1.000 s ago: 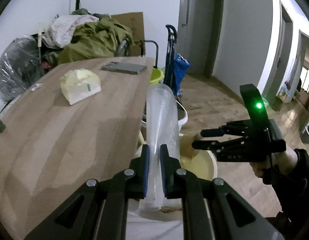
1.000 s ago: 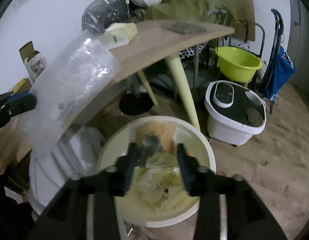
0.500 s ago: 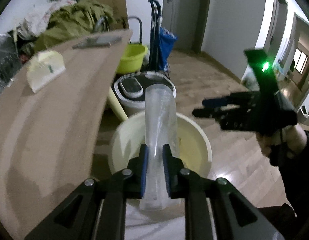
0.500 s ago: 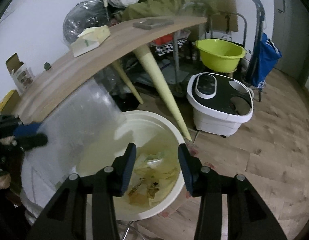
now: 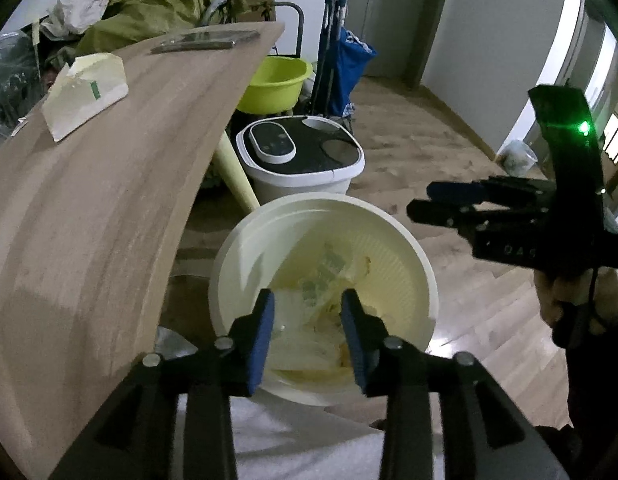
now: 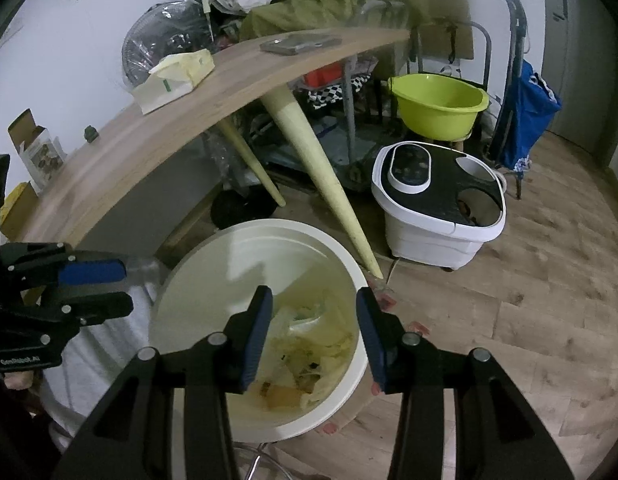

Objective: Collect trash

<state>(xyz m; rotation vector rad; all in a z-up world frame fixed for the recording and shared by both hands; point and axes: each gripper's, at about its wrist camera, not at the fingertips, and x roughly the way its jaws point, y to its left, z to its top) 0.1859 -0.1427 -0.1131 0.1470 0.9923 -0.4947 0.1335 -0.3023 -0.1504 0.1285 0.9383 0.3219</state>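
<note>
Wood flooring runs under a cluttered counter [image 5: 109,184], with the white bin [image 5: 389,236] below both tools. The left tool [image 5: 307,320] has just been opening; its jaws stand apart, nothing pinched, and the clear bag [image 5: 297,320] lies in the bin at 6 o'clock. The right tool [image 6: 313,328] gapes empty. Springy plastic could catch on a finger when the tool lifts and come out. Glare blurs the bag's edges.

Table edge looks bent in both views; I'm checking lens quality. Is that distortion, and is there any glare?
Left wrist view: fisheye bows the table; glare on the floor. Right wrist view: table curves too, dark corners, no strong glare.
</note>
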